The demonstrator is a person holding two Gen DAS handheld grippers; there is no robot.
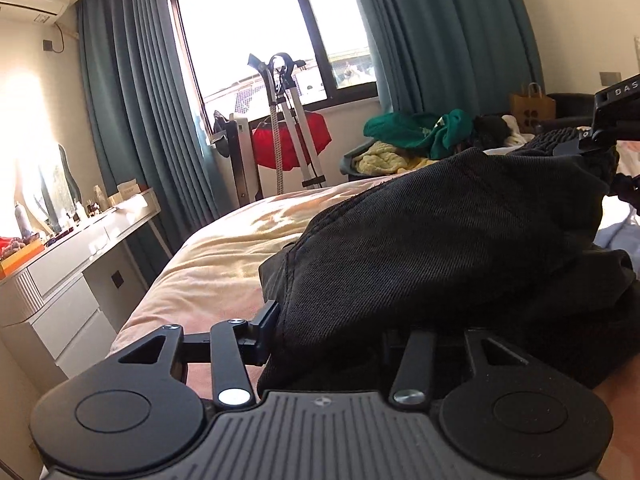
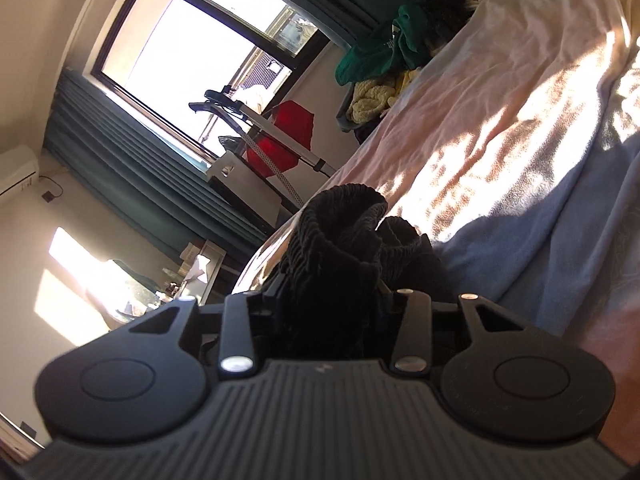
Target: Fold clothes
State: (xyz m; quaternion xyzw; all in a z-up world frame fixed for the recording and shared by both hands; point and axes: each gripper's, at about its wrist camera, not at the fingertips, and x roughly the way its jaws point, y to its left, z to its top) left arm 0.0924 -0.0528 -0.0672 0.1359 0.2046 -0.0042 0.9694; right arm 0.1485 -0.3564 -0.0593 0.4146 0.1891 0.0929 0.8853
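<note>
Left wrist view: left gripper (image 1: pixel 320 332) clamped on an edge of the black twill garment (image 1: pixel 452 232), which lies bunched on the bed with the cream sheet (image 1: pixel 224 256), near its side edge. Right gripper (image 1: pixel 592 140) pinches the far ribbed end.

Right wrist view: right gripper (image 2: pixel 328 300) closed on the garment's ribbed waistband (image 2: pixel 344 224); pale blue cloth (image 2: pixel 540 248) beside it.

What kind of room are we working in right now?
Most likely a home bedroom: a bed with a rumpled sheet, a white dresser along the wall, and teal curtains framing the window. Both jaws hold the black garment.
</note>
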